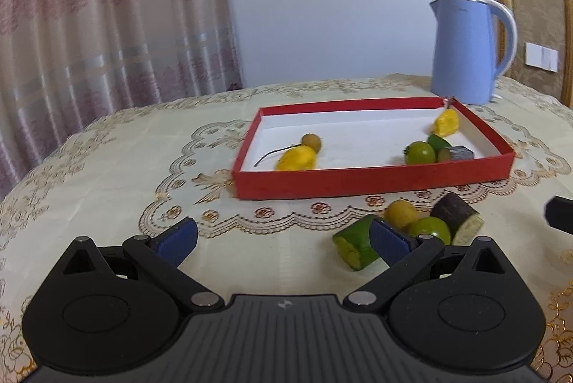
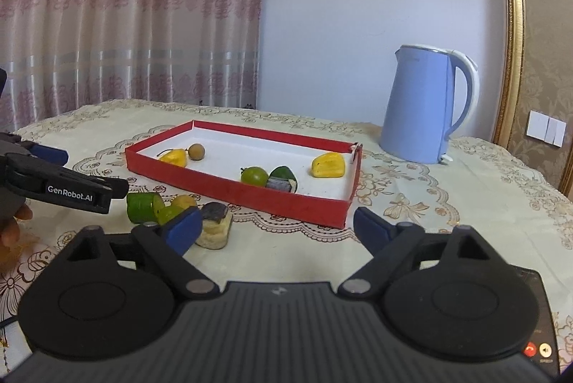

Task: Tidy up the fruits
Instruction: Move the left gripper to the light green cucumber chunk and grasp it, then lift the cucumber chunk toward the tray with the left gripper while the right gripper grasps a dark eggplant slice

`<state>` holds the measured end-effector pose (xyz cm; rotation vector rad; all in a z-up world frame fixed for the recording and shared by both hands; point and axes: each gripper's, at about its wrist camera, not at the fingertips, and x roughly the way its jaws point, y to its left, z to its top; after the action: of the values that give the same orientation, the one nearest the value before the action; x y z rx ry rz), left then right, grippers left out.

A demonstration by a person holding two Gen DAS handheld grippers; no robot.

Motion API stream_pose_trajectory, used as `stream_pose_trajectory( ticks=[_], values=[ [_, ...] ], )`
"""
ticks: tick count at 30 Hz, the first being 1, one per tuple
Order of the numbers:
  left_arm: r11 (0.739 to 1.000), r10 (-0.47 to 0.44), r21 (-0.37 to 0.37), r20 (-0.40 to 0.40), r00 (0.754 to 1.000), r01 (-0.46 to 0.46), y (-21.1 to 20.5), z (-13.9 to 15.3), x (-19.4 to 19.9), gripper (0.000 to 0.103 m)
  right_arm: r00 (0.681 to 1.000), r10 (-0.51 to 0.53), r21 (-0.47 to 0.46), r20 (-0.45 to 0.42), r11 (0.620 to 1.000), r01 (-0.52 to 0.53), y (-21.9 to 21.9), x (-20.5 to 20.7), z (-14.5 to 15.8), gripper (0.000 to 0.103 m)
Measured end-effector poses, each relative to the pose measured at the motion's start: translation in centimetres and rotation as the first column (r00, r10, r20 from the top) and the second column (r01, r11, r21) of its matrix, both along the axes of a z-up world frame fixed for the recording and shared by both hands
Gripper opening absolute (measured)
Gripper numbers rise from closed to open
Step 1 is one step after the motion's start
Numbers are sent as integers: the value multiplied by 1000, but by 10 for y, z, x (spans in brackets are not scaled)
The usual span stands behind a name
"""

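A red tray with a white floor holds yellow fruit pieces, a brown longan, a green round fruit and a dark cane piece. In front of it lie loose fruits: a green cylinder, a yellow ball, a green ball and a dark-skinned cane chunk. My left gripper is open, its right pad beside the green cylinder. My right gripper is open over bare cloth, the cane chunk just inside its left pad.
A blue kettle stands behind the tray's right end. An embroidered cream cloth covers the round table, whose edge curves away at left. Curtains and a wall stand behind. A hand shows at the left.
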<state>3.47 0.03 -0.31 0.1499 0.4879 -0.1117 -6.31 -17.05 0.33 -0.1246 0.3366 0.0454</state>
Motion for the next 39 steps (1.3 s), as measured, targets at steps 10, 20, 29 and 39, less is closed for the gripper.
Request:
stream_pose_trajectory(
  ticks=[10,20,29,39],
  values=[
    [999,-37,-12,-80,996,36,-20,-1,14,66,1000,-14,27,5,1000,14,-5,0,-3,89],
    [992,-50,-122,-159,986,30,-25,0,22,65,1000,3,42,2,999,-3,-8,0,-8,94],
    [986,-50,-168,-229,972,11,-21,-9,29,63,1000,26,37,3,999,-26,-6,-3,-12,96],
    [960,-93,-280,-247,965,21,-14,-14,31,41,1000,25,57,1,998,-25,-9,-2,-12,97]
  ],
)
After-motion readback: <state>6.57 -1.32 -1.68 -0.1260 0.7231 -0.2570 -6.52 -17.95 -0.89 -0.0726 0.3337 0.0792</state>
